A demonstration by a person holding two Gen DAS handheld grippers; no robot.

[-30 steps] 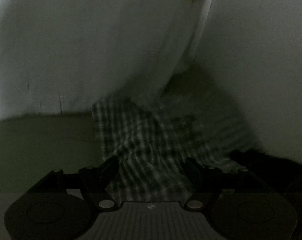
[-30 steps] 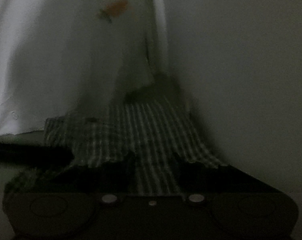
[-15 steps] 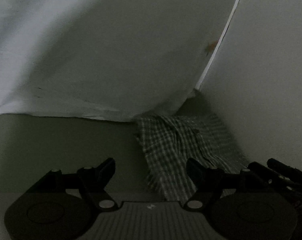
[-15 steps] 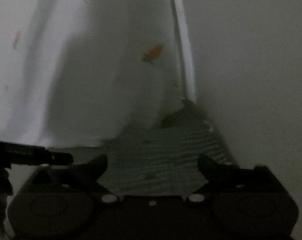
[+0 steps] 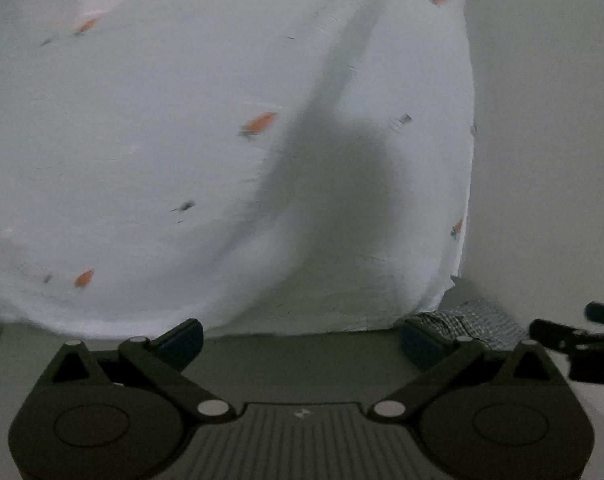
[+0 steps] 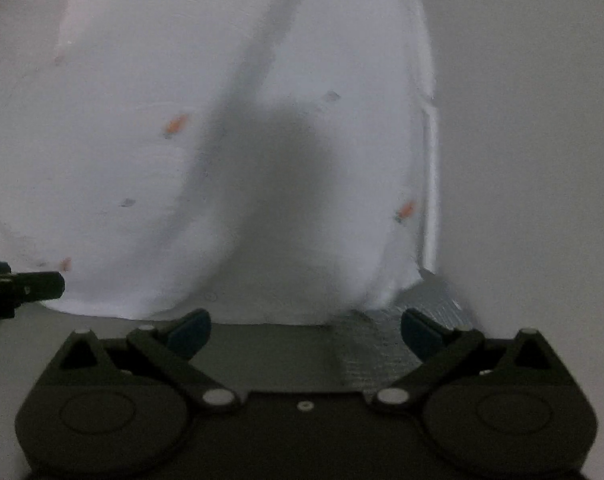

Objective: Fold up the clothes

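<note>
A white cloth with small orange and grey marks [image 5: 182,140] hangs or lies ahead and fills both views [image 6: 142,160]. A checked grey garment [image 5: 473,320] lies at its lower right edge, bunched on the pale surface; in the right wrist view it lies [image 6: 381,344] between and just past the fingers. My left gripper [image 5: 302,340] is open and empty, with the checked garment beside its right finger. My right gripper [image 6: 305,332] is open, with the checked garment under its right side.
A pale surface [image 5: 541,120] lies to the right of the white cloth. The other gripper's dark tip shows at the right edge of the left wrist view [image 5: 573,340] and at the left edge of the right wrist view [image 6: 22,288].
Both grippers let go of the checked garment and drew back from it. Their jaws went from shut on the cloth to wide open. More of the white cloth is now in view.
</note>
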